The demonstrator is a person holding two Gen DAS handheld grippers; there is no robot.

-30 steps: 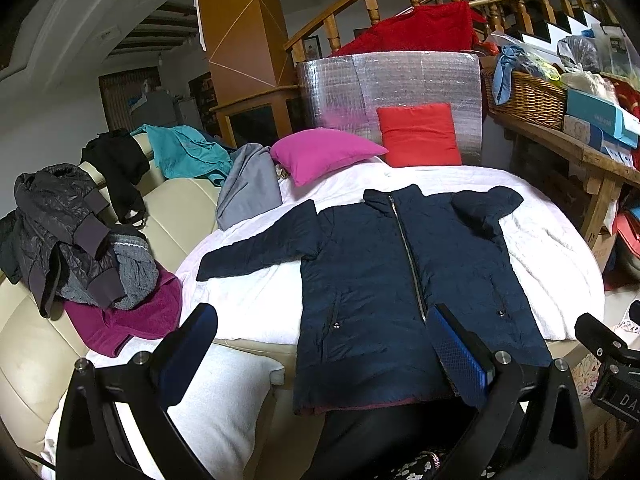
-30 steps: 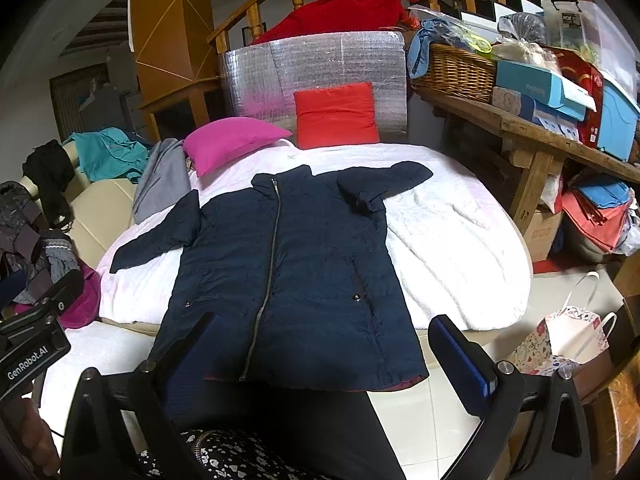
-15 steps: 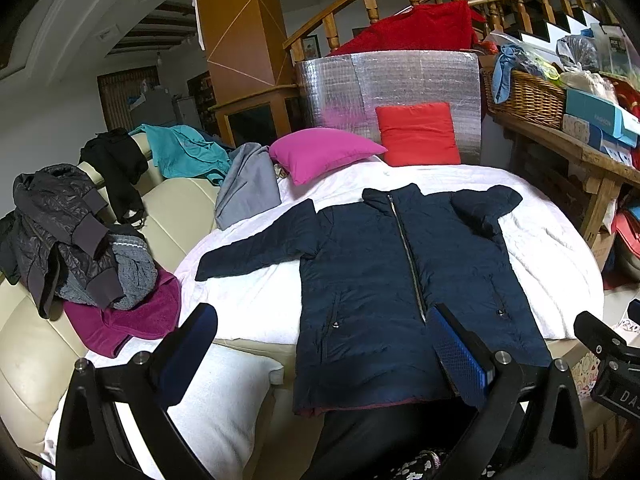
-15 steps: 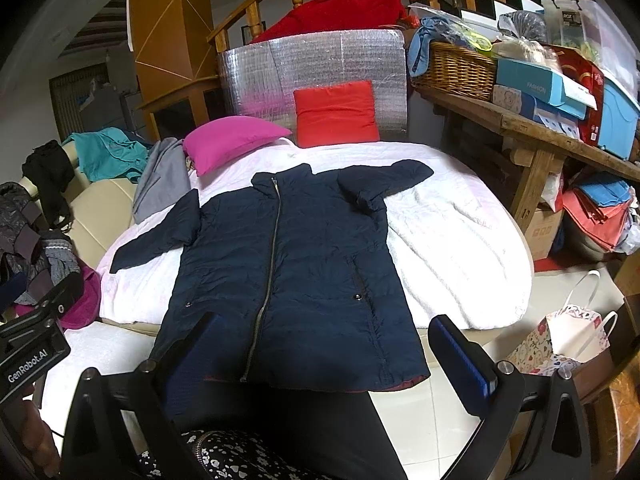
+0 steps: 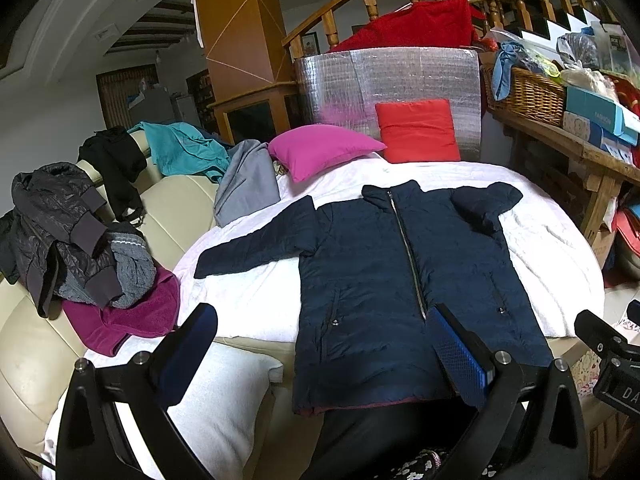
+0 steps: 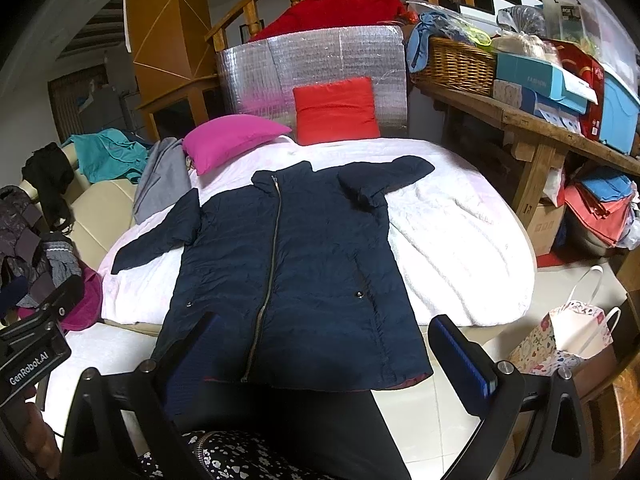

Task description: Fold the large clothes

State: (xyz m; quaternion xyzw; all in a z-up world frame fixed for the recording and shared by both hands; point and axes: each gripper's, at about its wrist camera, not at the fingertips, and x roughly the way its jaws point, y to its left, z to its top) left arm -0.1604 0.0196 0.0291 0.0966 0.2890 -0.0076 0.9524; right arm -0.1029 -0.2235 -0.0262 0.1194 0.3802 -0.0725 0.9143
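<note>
Lying front-up, zipped, on the white-blanketed round bed (image 5: 552,248): long navy quilted puffer jacket (image 5: 384,280), one sleeve stretched toward the cream sofa (image 5: 176,208), the other folded in over the shoulder, hem hanging off the near edge. Left hand-held gripper (image 5: 324,356) spread wide, empty, above the hem. Right hand-held gripper (image 6: 324,360) likewise spread, holding nothing.

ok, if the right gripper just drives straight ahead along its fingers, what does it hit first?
Most likely the navy coat: the open right gripper frames its lower hem and zip, with nothing between. Depth is unclear in the fisheye view.
</note>
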